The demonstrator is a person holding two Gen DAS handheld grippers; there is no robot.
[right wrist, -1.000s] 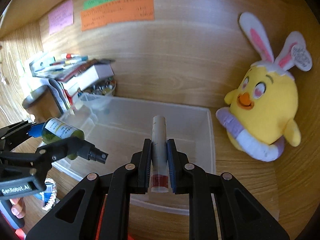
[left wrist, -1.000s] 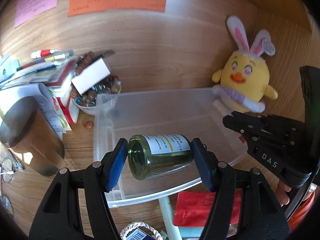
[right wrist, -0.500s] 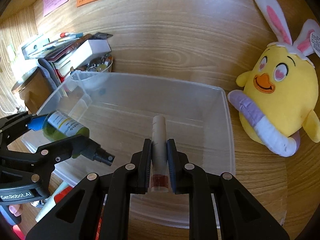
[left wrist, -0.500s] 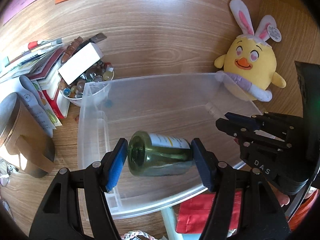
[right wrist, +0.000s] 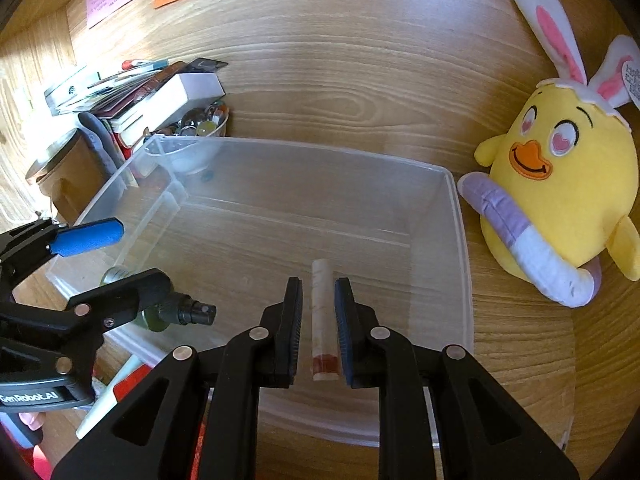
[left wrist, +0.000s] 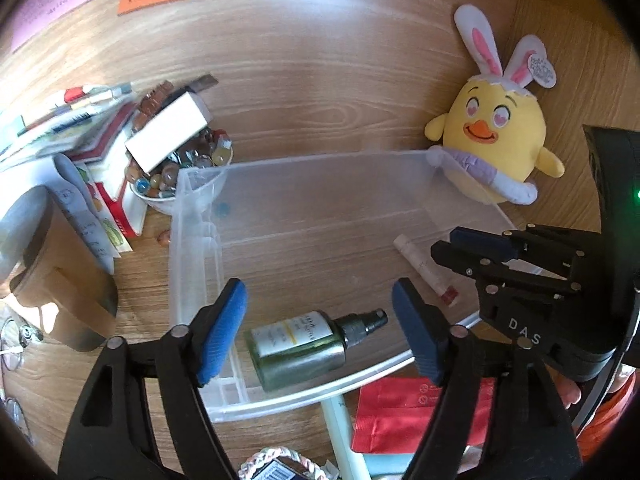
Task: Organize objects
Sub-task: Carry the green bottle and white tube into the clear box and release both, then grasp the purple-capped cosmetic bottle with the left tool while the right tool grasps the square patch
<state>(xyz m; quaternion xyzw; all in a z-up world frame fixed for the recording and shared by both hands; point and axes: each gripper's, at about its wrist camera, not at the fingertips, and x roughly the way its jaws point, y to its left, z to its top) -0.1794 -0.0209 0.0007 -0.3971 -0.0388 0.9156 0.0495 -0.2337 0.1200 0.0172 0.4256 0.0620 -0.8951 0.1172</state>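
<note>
Now both tools spread: left tool (left wrist: 316, 332) just opened, green bottle (left wrist: 298, 346) lying free in clear bin (left wrist: 320, 168) at 6 o'clock; right tool (right wrist: 318, 320) just opened, tube (right wrist: 323, 316) betw. pads, untouched.

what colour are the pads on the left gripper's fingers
Blue. The left gripper has bright blue pads on black fingers, clearest in the left wrist view.

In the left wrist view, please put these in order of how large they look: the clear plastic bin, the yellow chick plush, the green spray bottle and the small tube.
1. clear plastic bin
2. yellow chick plush
3. green spray bottle, though it lies nearer the camera, so its looks may flatter it
4. small tube
</note>
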